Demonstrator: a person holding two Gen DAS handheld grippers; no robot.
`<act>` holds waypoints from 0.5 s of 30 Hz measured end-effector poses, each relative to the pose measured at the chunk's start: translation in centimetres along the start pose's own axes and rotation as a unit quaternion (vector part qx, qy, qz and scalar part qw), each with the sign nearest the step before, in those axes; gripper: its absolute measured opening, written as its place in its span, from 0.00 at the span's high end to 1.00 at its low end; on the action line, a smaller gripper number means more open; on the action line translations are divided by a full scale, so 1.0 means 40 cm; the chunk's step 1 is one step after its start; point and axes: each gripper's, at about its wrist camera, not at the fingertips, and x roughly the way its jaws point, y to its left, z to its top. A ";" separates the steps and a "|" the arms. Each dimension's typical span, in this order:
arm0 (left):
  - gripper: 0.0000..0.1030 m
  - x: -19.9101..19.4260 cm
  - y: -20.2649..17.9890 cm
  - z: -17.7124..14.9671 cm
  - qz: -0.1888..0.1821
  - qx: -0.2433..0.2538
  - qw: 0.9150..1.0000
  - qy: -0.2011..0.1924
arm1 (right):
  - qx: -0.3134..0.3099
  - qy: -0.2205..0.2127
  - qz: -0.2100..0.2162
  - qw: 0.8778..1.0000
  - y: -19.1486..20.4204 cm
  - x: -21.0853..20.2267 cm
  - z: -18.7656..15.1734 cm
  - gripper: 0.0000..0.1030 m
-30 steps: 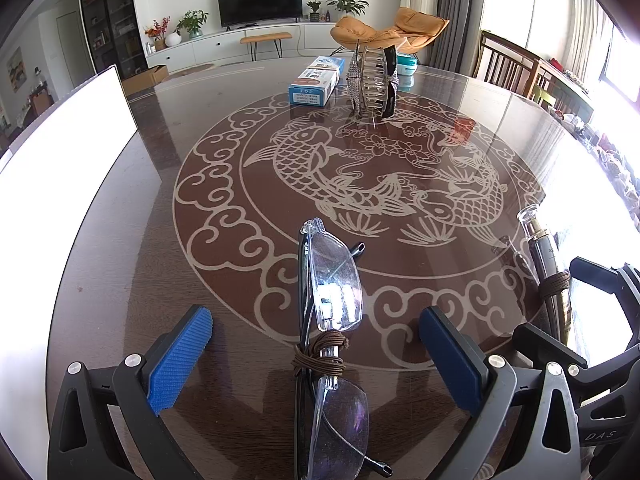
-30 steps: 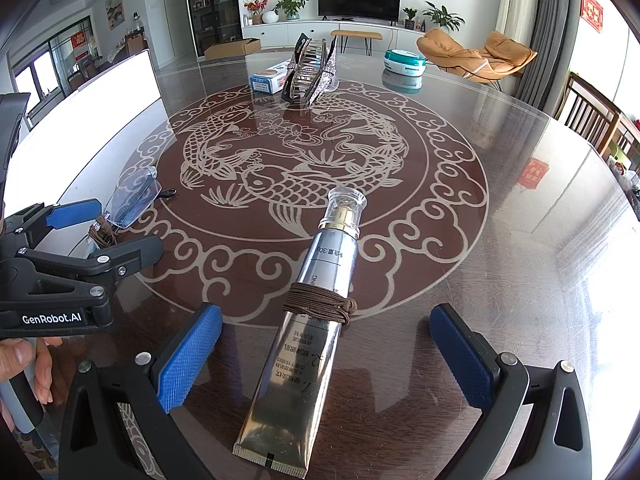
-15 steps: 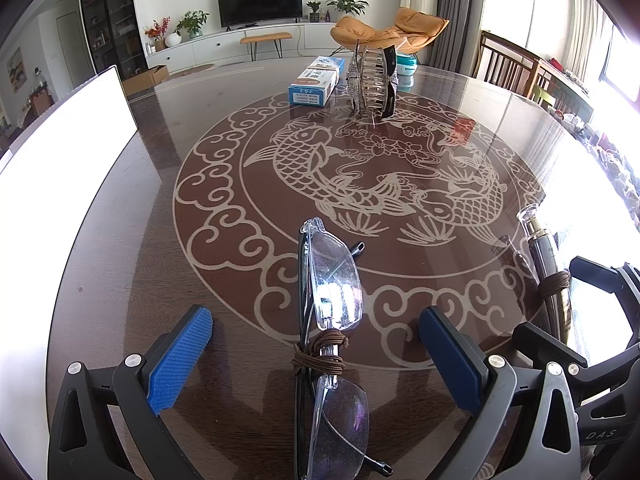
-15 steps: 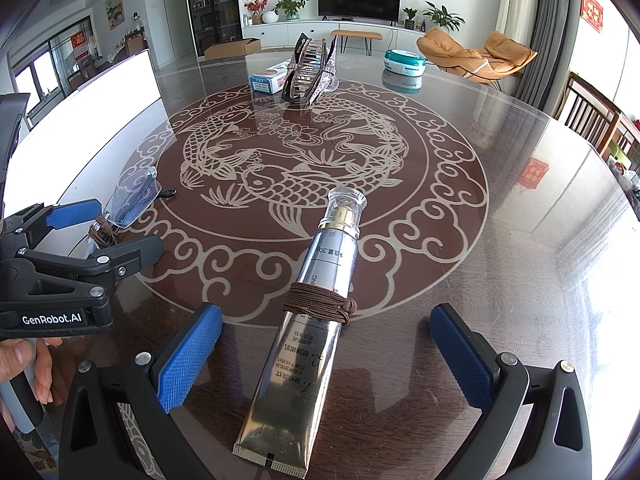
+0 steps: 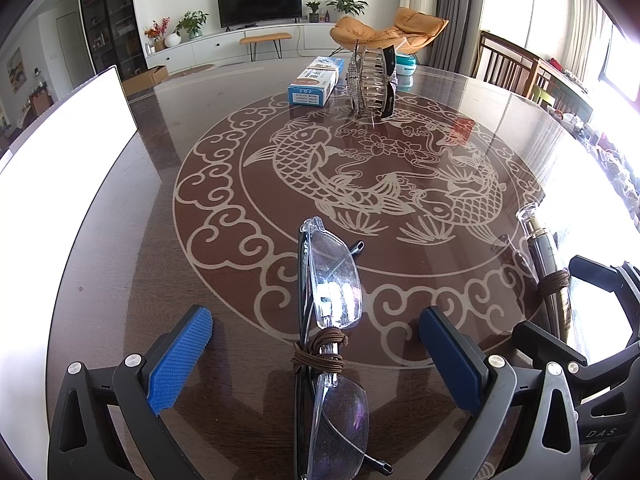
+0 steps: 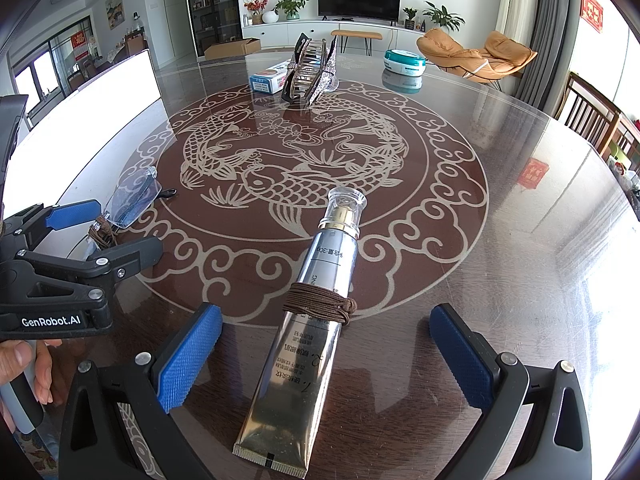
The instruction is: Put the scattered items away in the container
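Left wrist view: the left gripper (image 5: 316,354) rests low over the dark round table (image 5: 120,240), jaws spread wide, its blue pads (image 5: 180,358) at 8 and 4 o'clock of the frame. Between them, touching neither pad, lie folded clear glasses (image 5: 334,292) bound at the bridge with brown cord (image 5: 320,354), pointing toward 12 o'clock. At 3 o'clock the silver tube (image 5: 550,272) and part of the right gripper (image 5: 592,344) appear. A white container (image 5: 60,160) occupies the 9 o'clock edge. Toward 12 o'clock stand a blue-and-white box (image 5: 316,80) and, just beside it, a rhinestone hair claw (image 5: 372,80).

Right wrist view: the right gripper (image 6: 326,356) likewise holds its jaws spread, pads (image 6: 188,356) clear of the silver tube (image 6: 308,320), which lies between them with its clear cap toward 12 o'clock and brown cord (image 6: 318,300) wound round its middle. At 9 o'clock the left gripper (image 6: 100,228) straddles the glasses (image 6: 134,200), and a hand (image 6: 24,372) grips its handle at 8 o'clock. A teal round case (image 6: 404,60) sits at 1 o'clock.
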 end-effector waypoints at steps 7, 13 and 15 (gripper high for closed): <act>0.00 0.002 -0.002 0.001 0.000 0.000 1.000 0.000 | 0.000 0.000 0.000 1.000 0.000 0.000 0.000 0.00; 0.00 0.002 -0.002 0.001 0.000 0.000 1.000 0.000 | 0.000 0.000 0.000 1.000 -0.001 0.000 0.000 0.00; 0.00 0.002 -0.002 0.001 0.000 0.000 1.000 0.000 | 0.000 0.000 0.000 1.000 -0.001 0.000 0.000 0.00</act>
